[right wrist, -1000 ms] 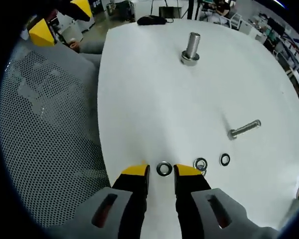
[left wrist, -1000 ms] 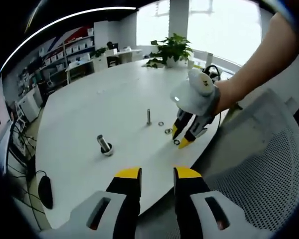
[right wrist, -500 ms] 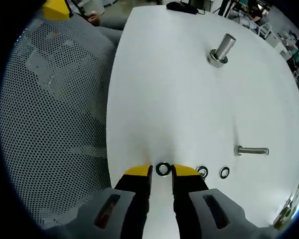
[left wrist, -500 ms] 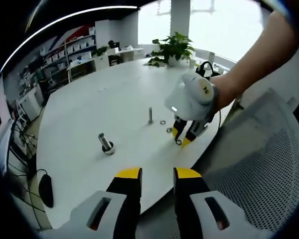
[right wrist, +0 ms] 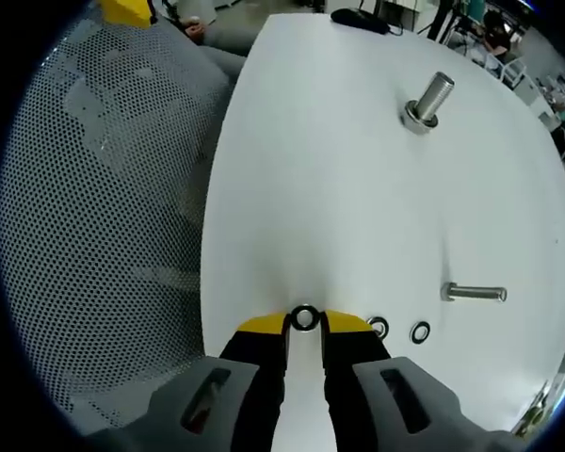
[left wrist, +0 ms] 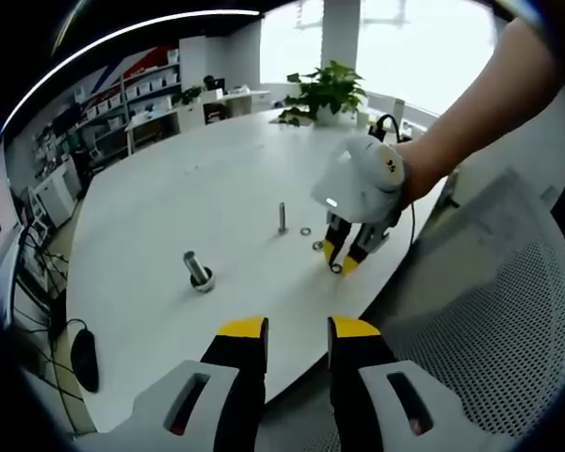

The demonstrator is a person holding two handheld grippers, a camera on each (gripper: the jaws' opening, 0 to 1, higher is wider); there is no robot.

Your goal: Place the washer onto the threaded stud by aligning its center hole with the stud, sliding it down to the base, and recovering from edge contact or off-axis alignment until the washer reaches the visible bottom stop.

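Note:
A small steel washer point(right wrist: 305, 317) lies near the white table's edge, between the yellow tips of my right gripper point(right wrist: 305, 323), which is shut on it. In the left gripper view the same right gripper point(left wrist: 340, 260), held by a hand, points down at that washer point(left wrist: 336, 268). A slim threaded stud point(left wrist: 282, 217) stands upright just beyond it and appears in the right gripper view as a stud point(right wrist: 474, 293) off to the right. My left gripper point(left wrist: 298, 330) hangs open off the table's near edge, holding nothing.
Two more washers point(right wrist: 379, 328) point(right wrist: 420, 331) lie beside the gripped one. A thick bolt on a nut base point(right wrist: 428, 99) point(left wrist: 198, 271) stands farther along the table point(left wrist: 188, 198). A mesh chair point(right wrist: 104, 188) borders the table edge. A mouse point(left wrist: 85, 361) and a plant point(left wrist: 325, 94) sit at the table's ends.
My right gripper's jaws have narrowed around the washer and the gripper has tipped lower over it. The left gripper has stayed put and open.

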